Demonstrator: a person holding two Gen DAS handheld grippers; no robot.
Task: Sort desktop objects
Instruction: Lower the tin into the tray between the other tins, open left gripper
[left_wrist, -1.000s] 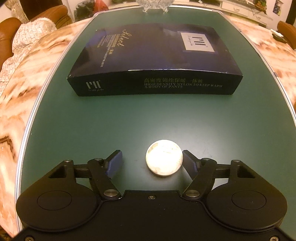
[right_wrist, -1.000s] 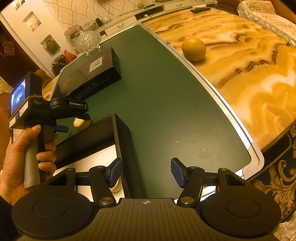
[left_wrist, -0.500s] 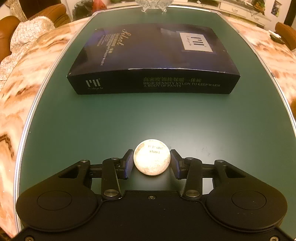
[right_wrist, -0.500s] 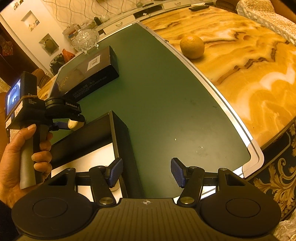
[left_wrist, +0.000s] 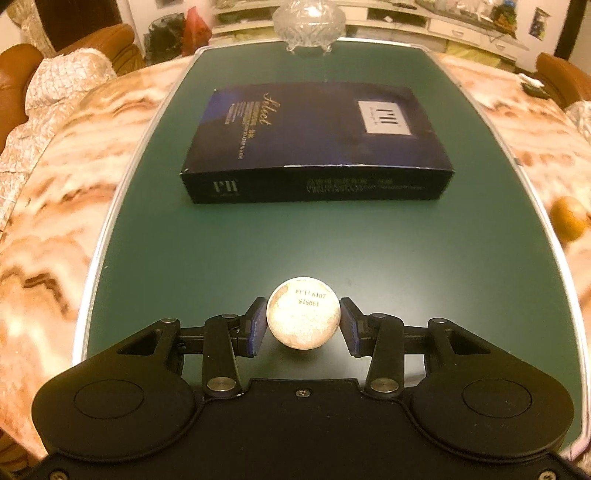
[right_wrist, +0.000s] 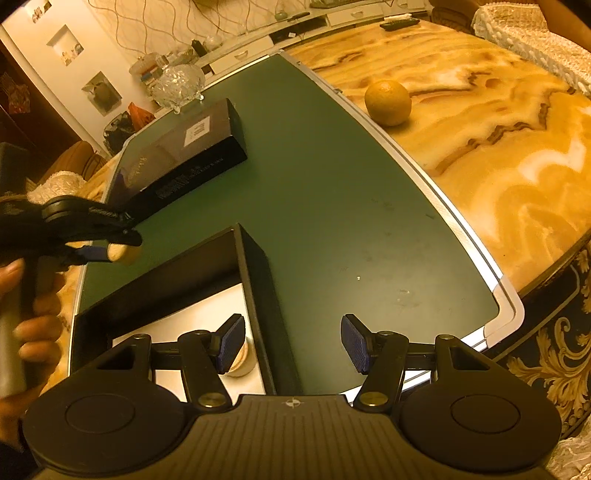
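The left tool (left_wrist: 303, 323) is closed on a small round tin (left_wrist: 303, 313), one blue pad against each side, the flat end with its stamped date facing the camera. The tin appears lifted clear of the green table (left_wrist: 332, 243). The right tool (right_wrist: 291, 341) is wide open and holds nothing; it hangs over the right wall of an open black box (right_wrist: 258, 273).

The coming move likely turns on where that box lies from the held tin. In the right wrist view, the left tool (right_wrist: 110, 253) sits just beyond the box's far left corner, tin end toward the green surface, so the box is below and behind it, toward the person. The left hand is the one placed to carry the tin in.

The left wrist view does not show the box at all; it shows the closed dark blue carton (left_wrist: 317, 147) ahead and a glass bowl (left_wrist: 308, 22) beyond. The right wrist view alone shows the pale box floor, another round object (right_wrist: 242, 363) partly hidden by the pad, and an orange (right_wrist: 388, 102) on the marble, well apart.
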